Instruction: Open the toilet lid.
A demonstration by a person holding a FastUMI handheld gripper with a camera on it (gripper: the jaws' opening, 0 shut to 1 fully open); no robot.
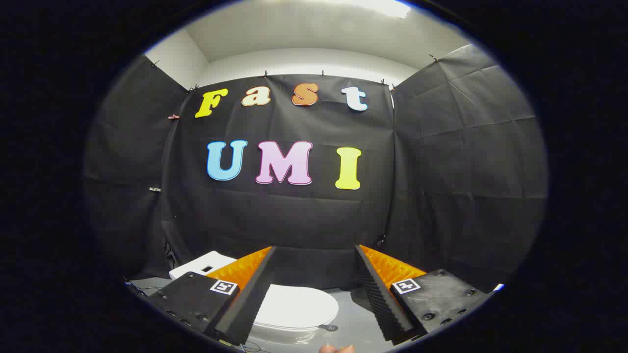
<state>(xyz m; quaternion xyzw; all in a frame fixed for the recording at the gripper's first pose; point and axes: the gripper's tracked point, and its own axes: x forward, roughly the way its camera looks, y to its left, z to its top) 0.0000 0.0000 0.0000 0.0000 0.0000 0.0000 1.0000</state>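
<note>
While the toilet lid point(297, 306) lies flat and closed, we're at the approach, nothing gripped yet. The gripper point(314, 255) hangs high with its fingers spread wide and empty, aimed at the booth wall. The white lid sits low between the fingers, toward six o'clock, well short of the tips. The tank point(201, 264) peeks past the left finger at about nine o'clock. Next call, I'd judge: tilt down and catch the lid's front edge.

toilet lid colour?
White, plain; the toilet lid lies below the open gripper in gripper view.
</note>
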